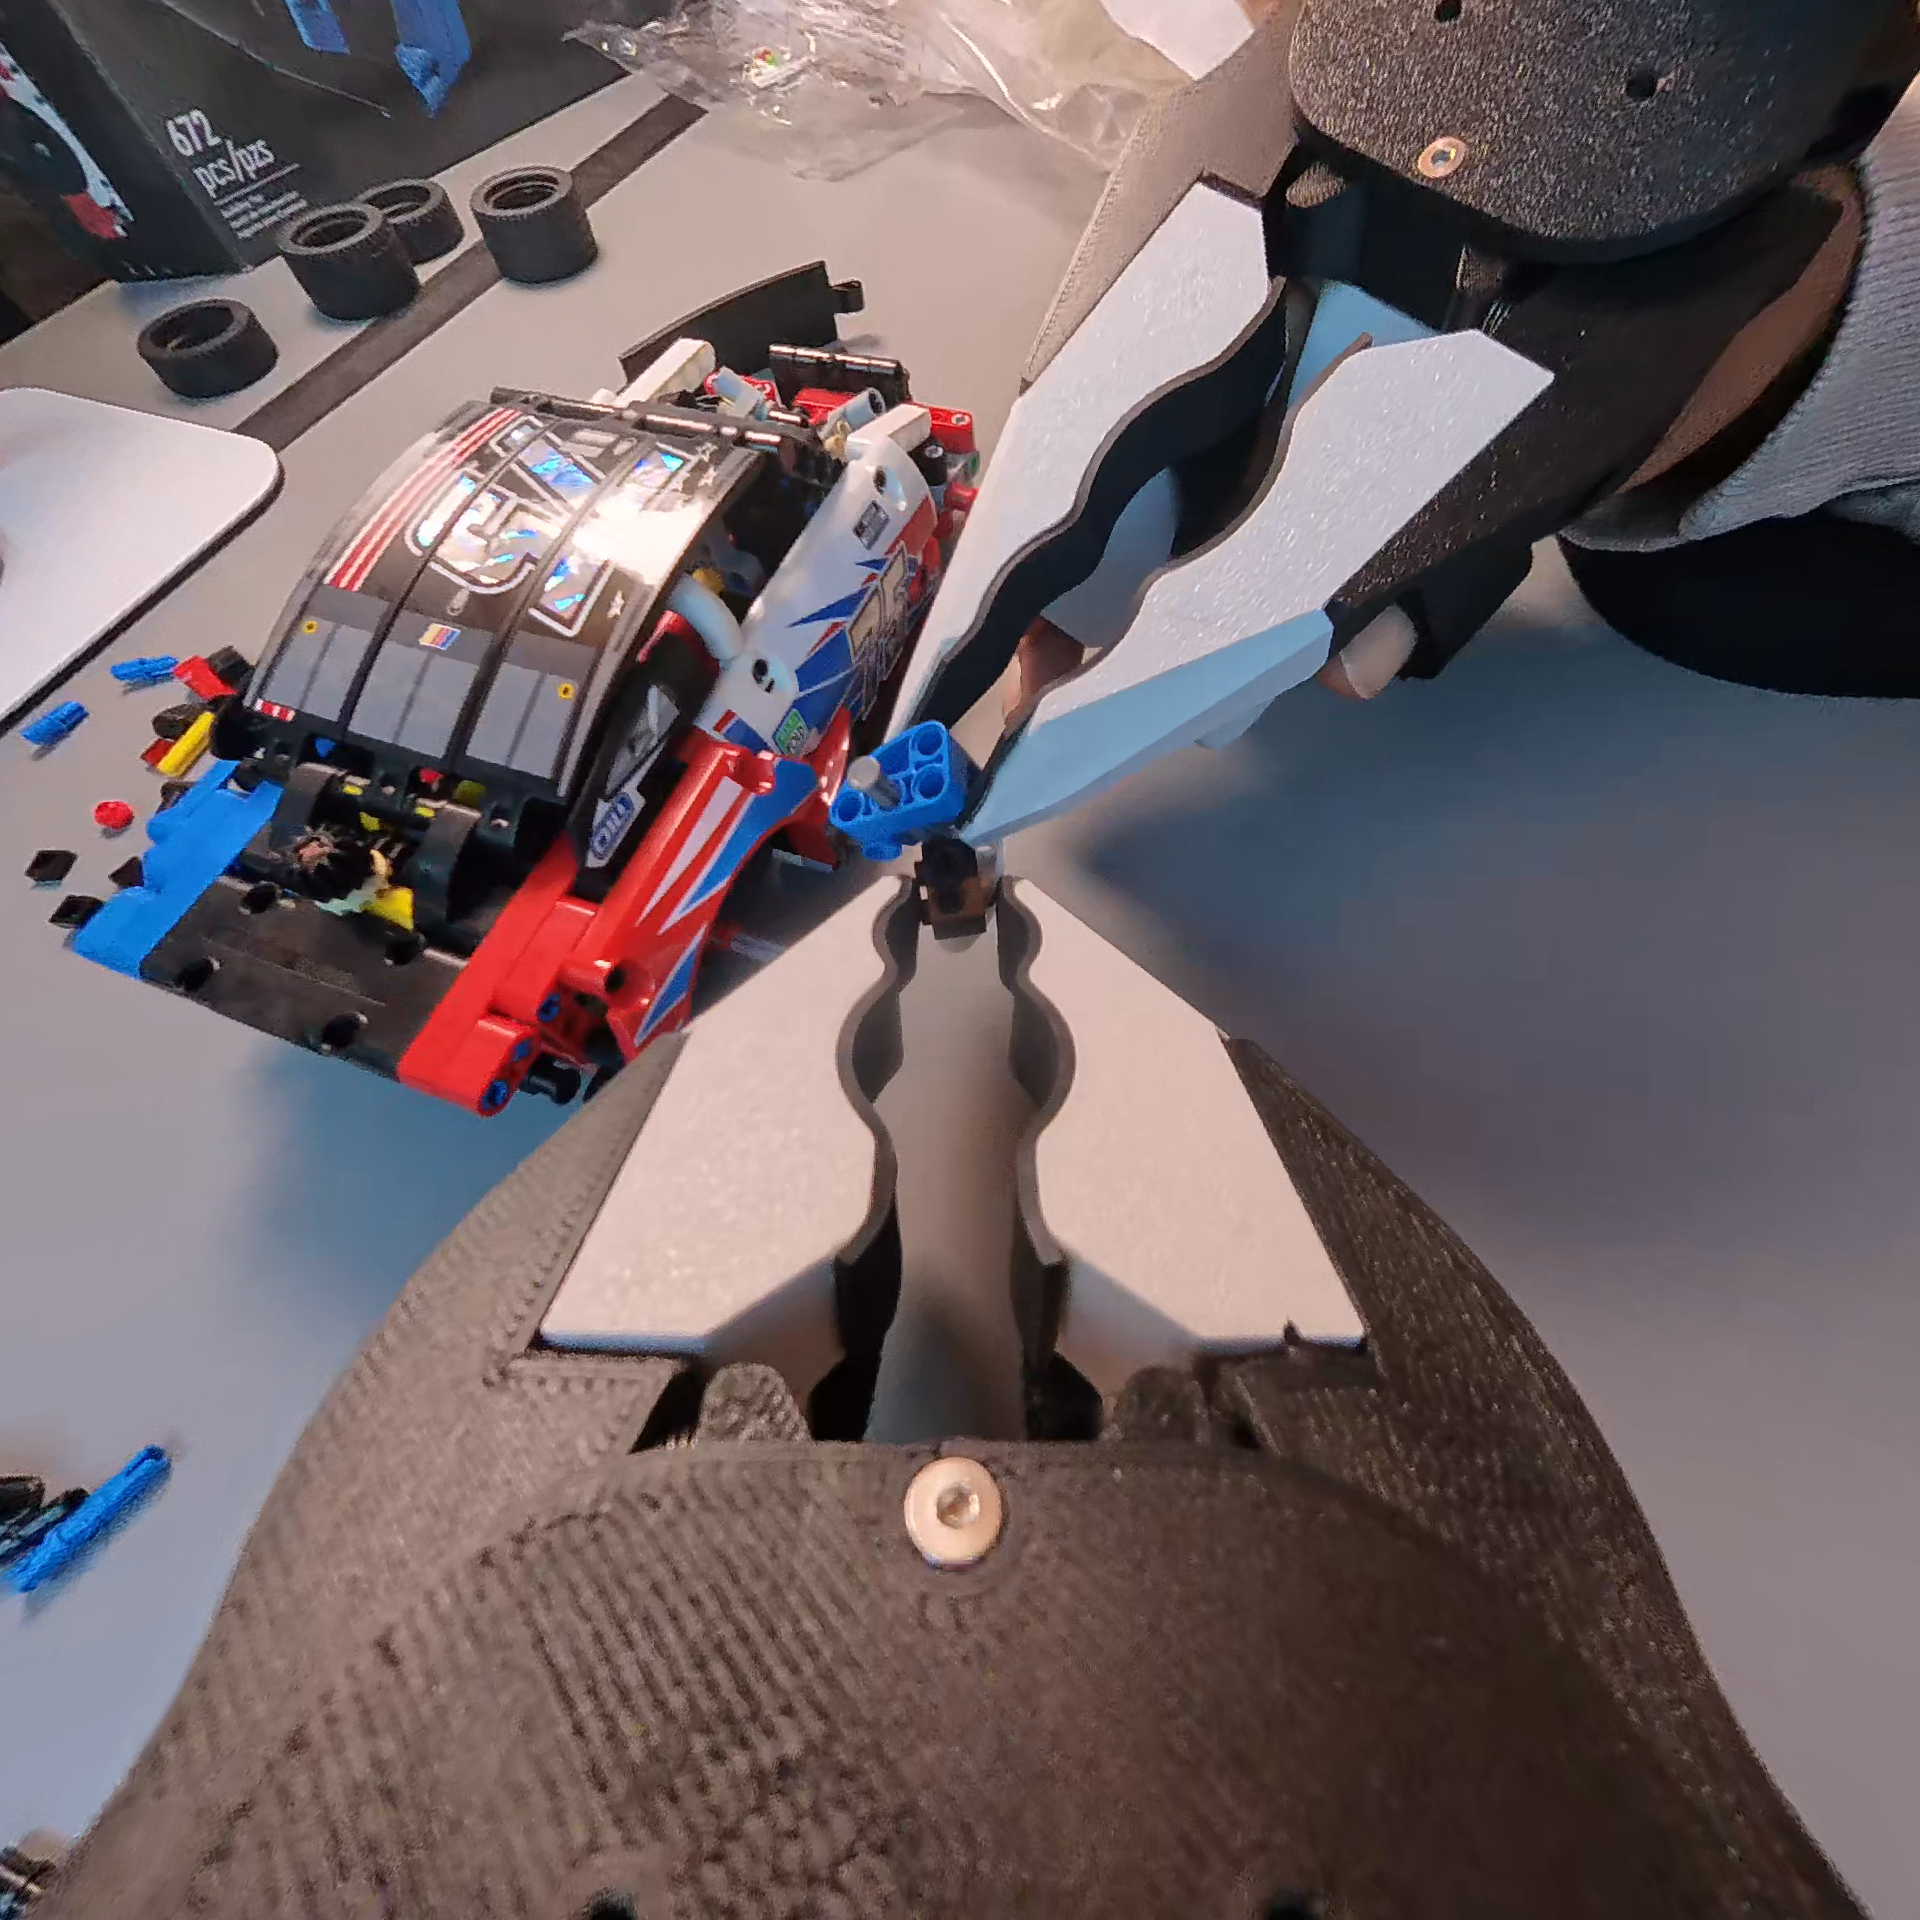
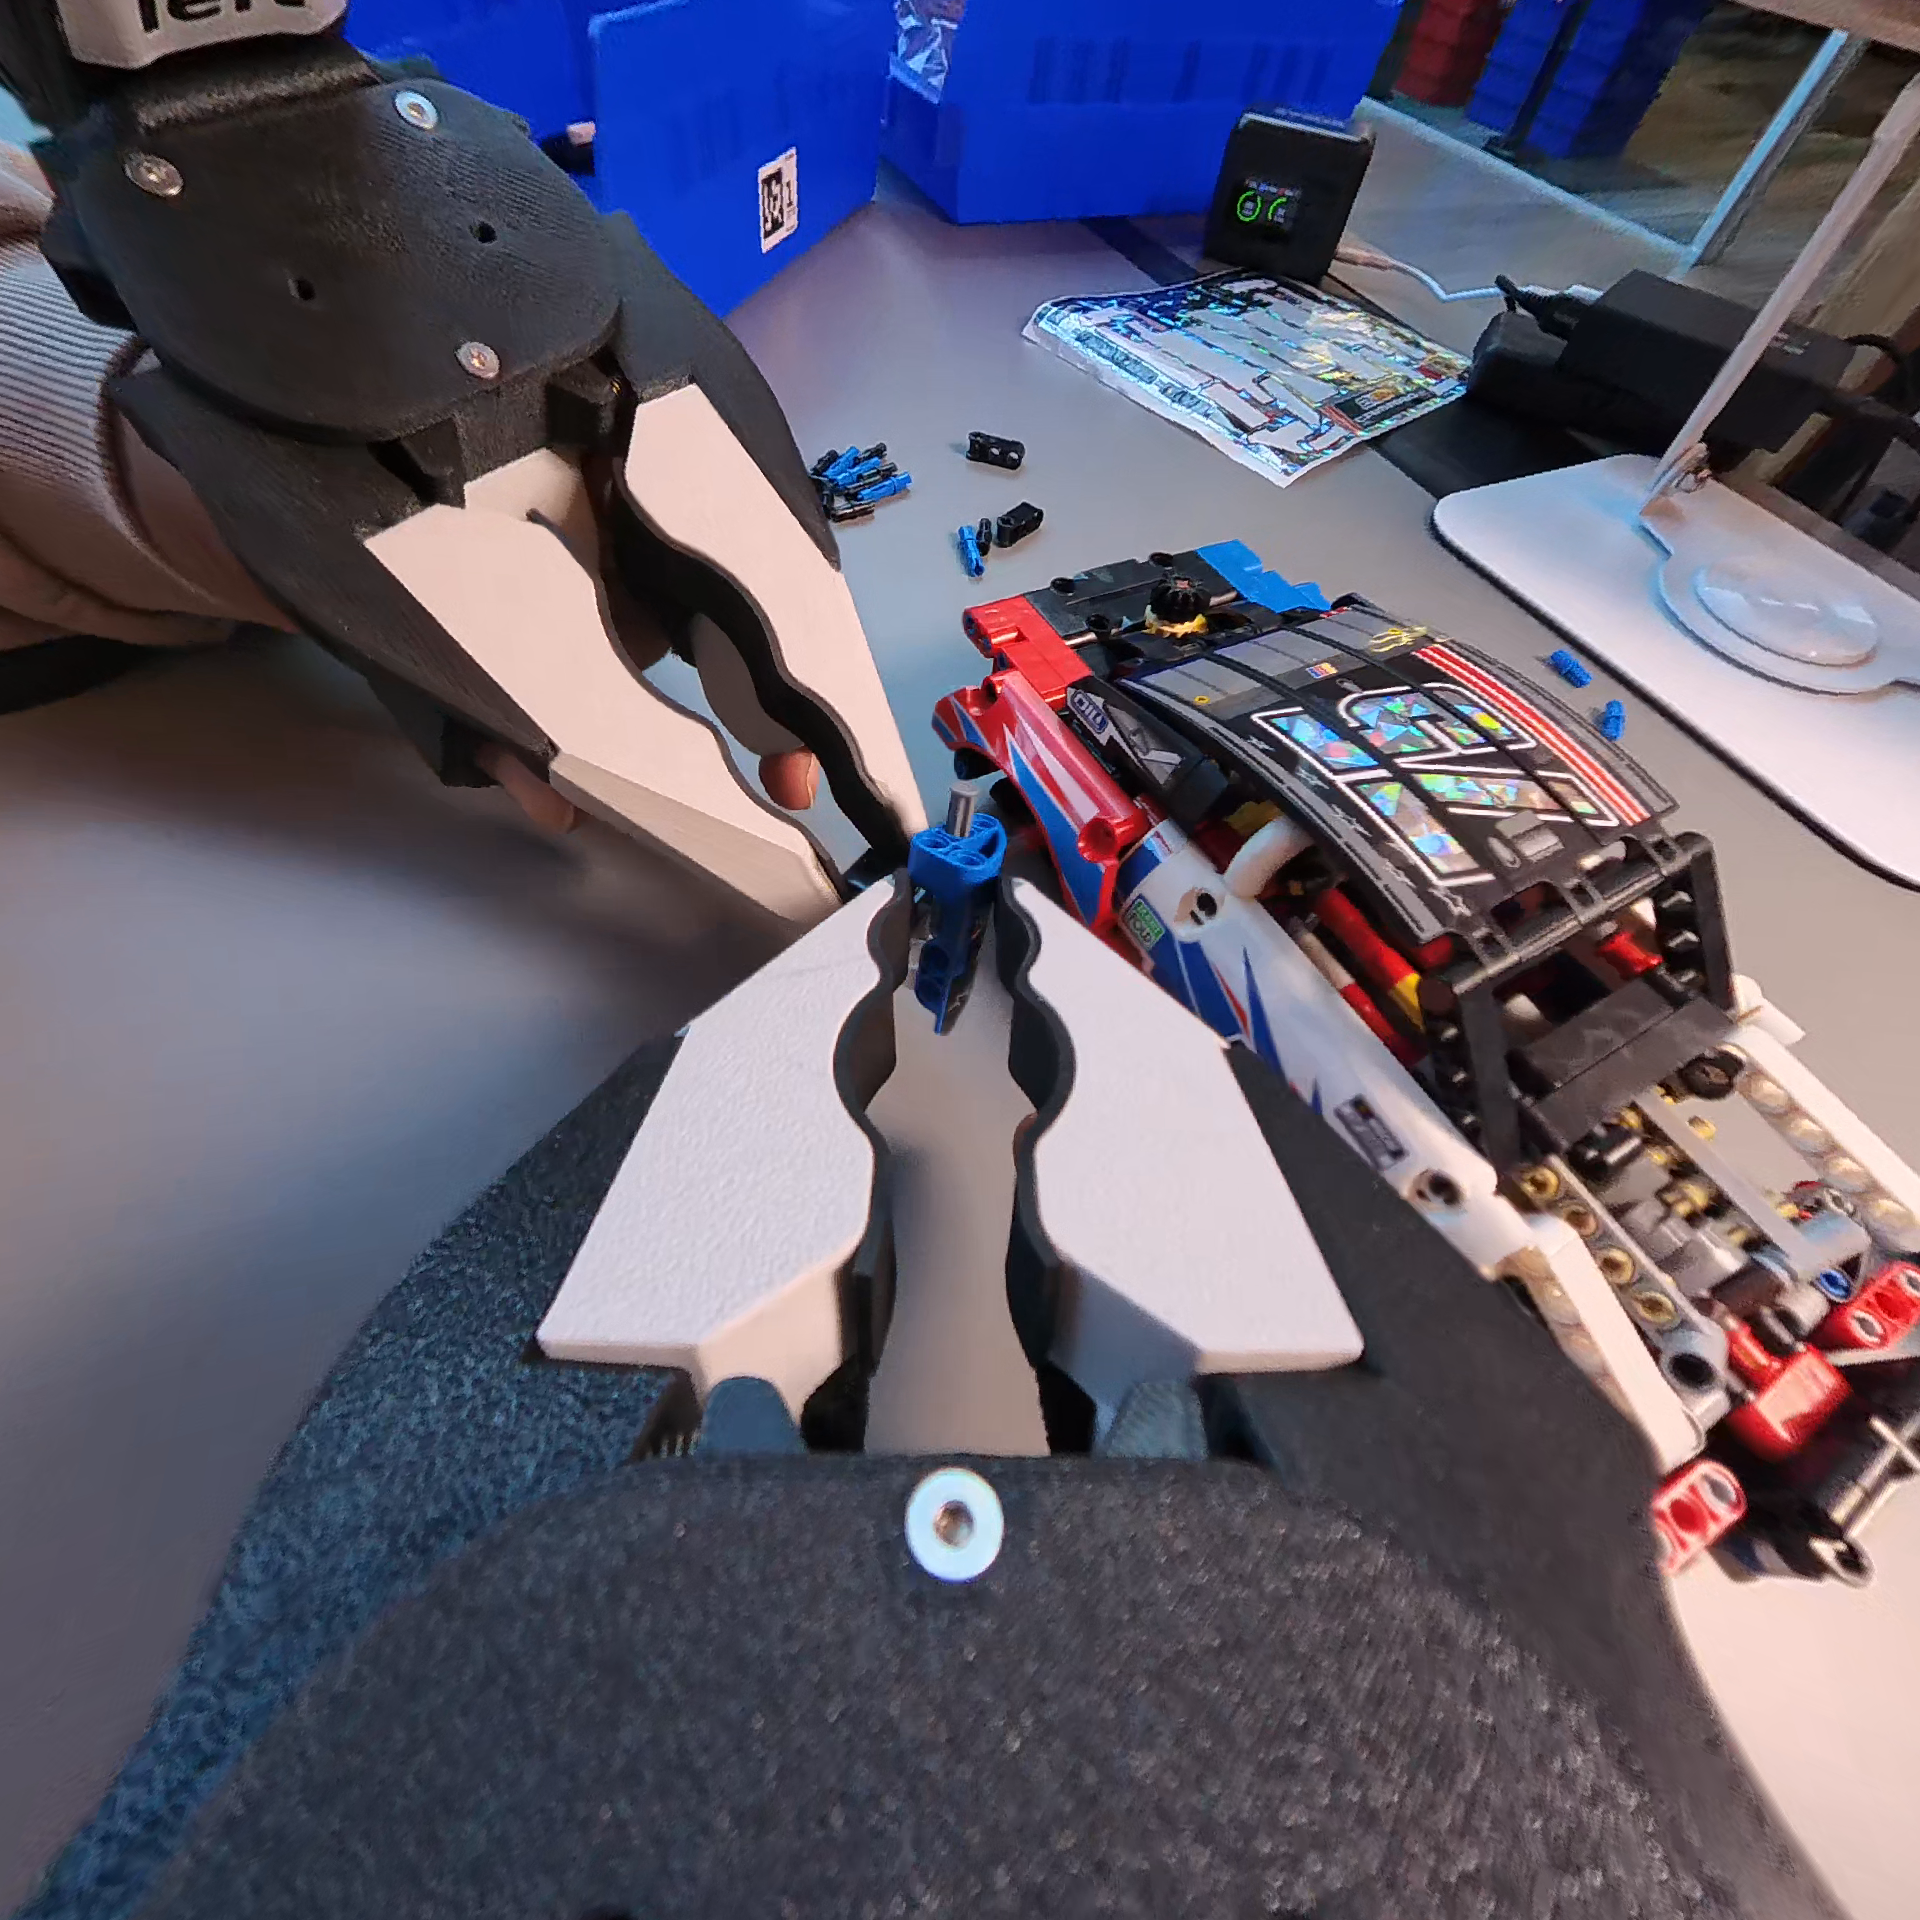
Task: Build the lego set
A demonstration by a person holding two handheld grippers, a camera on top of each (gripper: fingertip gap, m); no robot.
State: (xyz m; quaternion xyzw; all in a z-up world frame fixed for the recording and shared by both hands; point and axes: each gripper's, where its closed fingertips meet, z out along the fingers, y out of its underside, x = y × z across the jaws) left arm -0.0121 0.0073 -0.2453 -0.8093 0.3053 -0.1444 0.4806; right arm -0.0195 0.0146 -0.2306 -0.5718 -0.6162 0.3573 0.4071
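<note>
While my left hand-held gripper (image 1: 951,894) pinches a small black piece (image 1: 951,883) at its very tips, its jaws nearly closed on it, I would keep that pinch firm and steady, since the grasp looks shallow. My right hand-held gripper (image 2: 951,914) is narrow as well, clamped on a blue connector (image 2: 951,883) with a grey axle (image 2: 961,805) standing out of its top. The two tips meet just above the bench (image 1: 1455,987), so I judge the step to be mating the black piece with the blue connector. To do it well I would line up hole and peg squarely before pushing, press along the axis only, and avoid twisting, which could flick either part loose. Just beyond, the race car model (image 2: 1351,831) lies on the bench, close to the connector; I would keep clear of its red side panel. Farther off sit four loose black tyres (image 1: 343,255), blue pins (image 2: 862,478) and a sticker sheet (image 2: 1247,364).
</note>
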